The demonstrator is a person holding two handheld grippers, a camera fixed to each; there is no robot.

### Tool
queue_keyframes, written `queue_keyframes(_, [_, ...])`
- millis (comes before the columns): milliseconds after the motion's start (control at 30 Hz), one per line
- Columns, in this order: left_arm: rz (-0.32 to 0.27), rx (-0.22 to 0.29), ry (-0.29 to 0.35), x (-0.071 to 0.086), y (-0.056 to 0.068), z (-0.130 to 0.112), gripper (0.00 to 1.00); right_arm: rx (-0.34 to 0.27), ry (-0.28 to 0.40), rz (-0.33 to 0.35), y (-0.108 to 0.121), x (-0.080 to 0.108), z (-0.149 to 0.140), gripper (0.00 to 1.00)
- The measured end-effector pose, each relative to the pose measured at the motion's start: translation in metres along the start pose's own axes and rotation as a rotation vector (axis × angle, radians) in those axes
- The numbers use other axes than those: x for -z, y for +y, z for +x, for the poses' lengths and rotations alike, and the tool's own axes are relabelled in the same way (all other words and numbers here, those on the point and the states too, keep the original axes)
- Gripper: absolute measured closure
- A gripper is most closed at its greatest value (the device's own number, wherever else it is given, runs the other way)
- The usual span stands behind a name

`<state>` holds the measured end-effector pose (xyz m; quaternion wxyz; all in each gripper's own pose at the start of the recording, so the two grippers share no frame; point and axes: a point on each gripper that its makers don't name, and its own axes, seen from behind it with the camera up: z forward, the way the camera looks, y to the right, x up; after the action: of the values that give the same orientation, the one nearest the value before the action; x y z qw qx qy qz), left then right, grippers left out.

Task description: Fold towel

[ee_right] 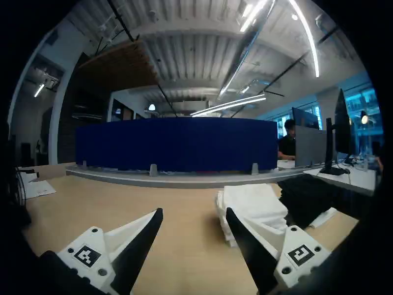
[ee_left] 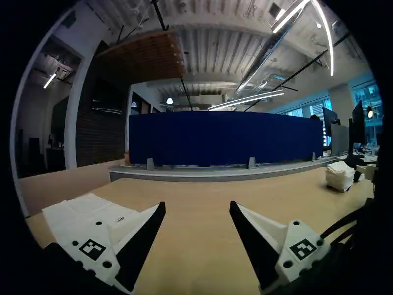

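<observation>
In the right gripper view a stack of folded white towels (ee_right: 253,200) sits on the wooden table (ee_right: 147,201), just ahead and to the right of my right gripper (ee_right: 193,211). That gripper is open, with nothing between its fingers. In the left gripper view the same white towel stack (ee_left: 340,176) lies far off at the right of the table (ee_left: 206,196). My left gripper (ee_left: 196,204) is open over bare wood. A flat white sheet (ee_left: 86,206) lies partly under its left finger (ee_left: 142,231); I cannot tell whether it is cloth or paper.
A blue partition (ee_left: 221,137) on a grey rail closes off the table's far edge. A dark object (ee_right: 309,196) lies right of the towel stack. Monitors (ee_right: 339,128) stand at the right, with a person (ee_right: 289,140) seated behind them. White papers (ee_right: 37,188) lie far left.
</observation>
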<state>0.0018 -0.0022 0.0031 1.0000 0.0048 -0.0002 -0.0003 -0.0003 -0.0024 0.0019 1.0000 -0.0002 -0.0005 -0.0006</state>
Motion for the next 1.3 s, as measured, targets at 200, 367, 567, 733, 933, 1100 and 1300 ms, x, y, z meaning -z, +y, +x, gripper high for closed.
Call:
queue_keyframes(200, [0.000, 0.000, 0.000, 0.0011, -0.0003, -0.0004, 0.03, 0.000, 0.001, 0.000, 0.0004, 0.0025, -0.0009, 0.01])
queue_keyframes(367, [0.000, 0.000, 0.000, 0.0009, -0.0002, -0.0007, 0.03, -0.001, 0.000, 0.000, 0.0006, 0.0031, -0.0006, 0.00])
queue_keyframes(567, [0.000, 0.000, 0.000, 0.0005, 0.0000, -0.0005, 0.03, -0.001, 0.001, 0.000, 0.0004, 0.0027, 0.0003, 0.00])
queue_keyframes(733, [0.000, 0.000, 0.000, 0.0004, 0.0001, -0.0003, 0.03, -0.001, 0.000, 0.000, -0.0001, 0.0018, 0.0005, 0.01])
queue_keyframes(933, [0.000, 0.000, 0.000, 0.0002, 0.0002, -0.0001, 0.03, 0.000, 0.000, 0.000, 0.0003, 0.0022, 0.0003, 0.01])
queue_keyframes(1100, [0.000, 0.000, 0.000, 0.0003, 0.0006, -0.0004, 0.03, 0.000, 0.000, 0.000, 0.0004, 0.0026, 0.0000, 0.01])
queue_keyframes(1300, [0.000, 0.000, 0.000, 0.0002, 0.0003, -0.0001, 0.03, 0.000, 0.000, 0.000, 0.0004, 0.0027, -0.0003, 0.00])
